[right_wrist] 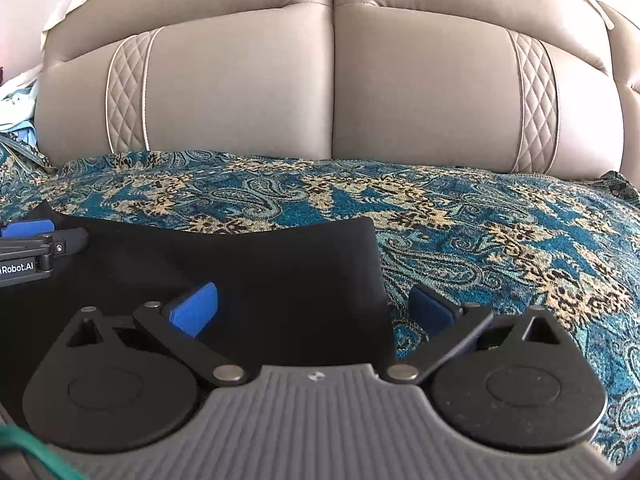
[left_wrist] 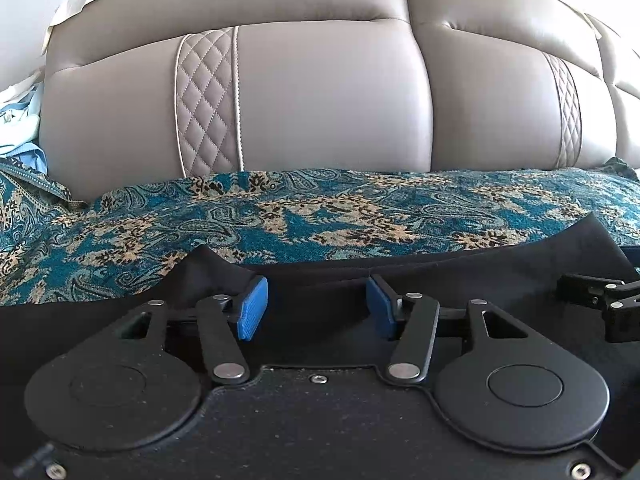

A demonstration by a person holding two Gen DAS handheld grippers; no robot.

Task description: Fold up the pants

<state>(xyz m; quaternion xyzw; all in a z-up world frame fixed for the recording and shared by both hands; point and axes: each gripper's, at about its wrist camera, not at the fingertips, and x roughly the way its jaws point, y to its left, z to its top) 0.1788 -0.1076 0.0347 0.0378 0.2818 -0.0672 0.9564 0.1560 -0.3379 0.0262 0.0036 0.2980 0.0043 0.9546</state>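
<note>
On the patterned cover (right_wrist: pixel 500 216), both grippers, left gripper (left_wrist: pixel 316 304) and right gripper (right_wrist: pixel 316 312), sit apart, gripping nothing; smooth the black pants (right_wrist: pixel 248 264) flat, then regrip the edge.

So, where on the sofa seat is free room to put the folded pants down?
Free: the patterned cover right of the black pants, and the strip between the pants and the backrest. Crowded: the left end, with light blue clothes and both grippers.
</note>
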